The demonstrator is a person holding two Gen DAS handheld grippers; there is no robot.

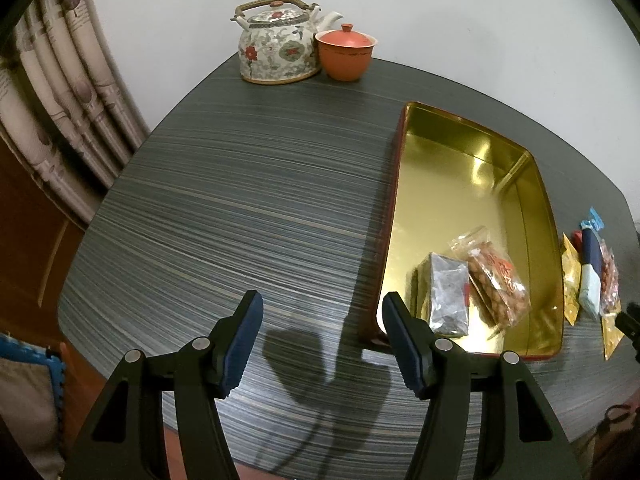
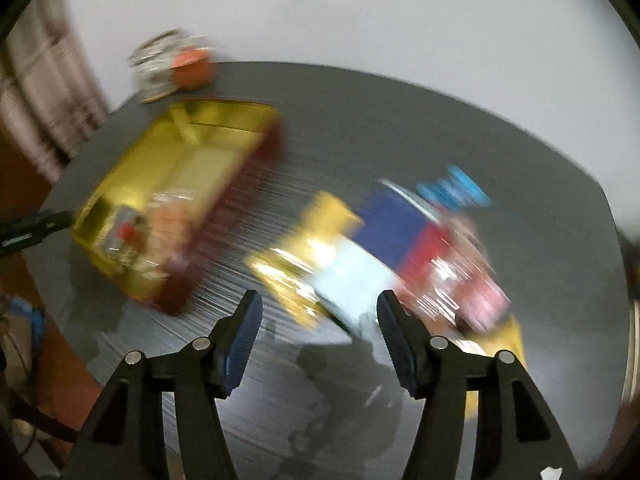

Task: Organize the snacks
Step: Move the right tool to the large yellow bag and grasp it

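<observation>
The left wrist view is sharp. The left hand-held gripper (image 1: 322, 340) hangs over the dark striped desk (image 1: 240, 200), jaws partly apart with nothing between them; its right pad sits just before the near left corner of the tin (image 1: 554, 240). The tin, gold inside and red outside, lies on the right half of the desk. In its near end lie two snacks side by side and touching: a silver packet (image 1: 448, 296) on the left and a clear bag of nuts (image 1: 496, 276) on the right. The far end is bare gold. Right of the tin, on the desk, a small pile of snacks (image 1: 592, 276) shows only edge-on. At the far edge stand a patterned teapot (image 1: 276, 46) and, touching it on the right, an orange lidded cup (image 1: 346, 54).

The right wrist view is heavily blurred. The right hand-held gripper (image 2: 318, 340) has its jaws partly apart and empty, above the pile (image 2: 380, 256), which here spreads out as gold, pale blue, navy, red and pink wrappers. The tin (image 2: 256, 148) lies to the left, well apart from the pile.
</observation>
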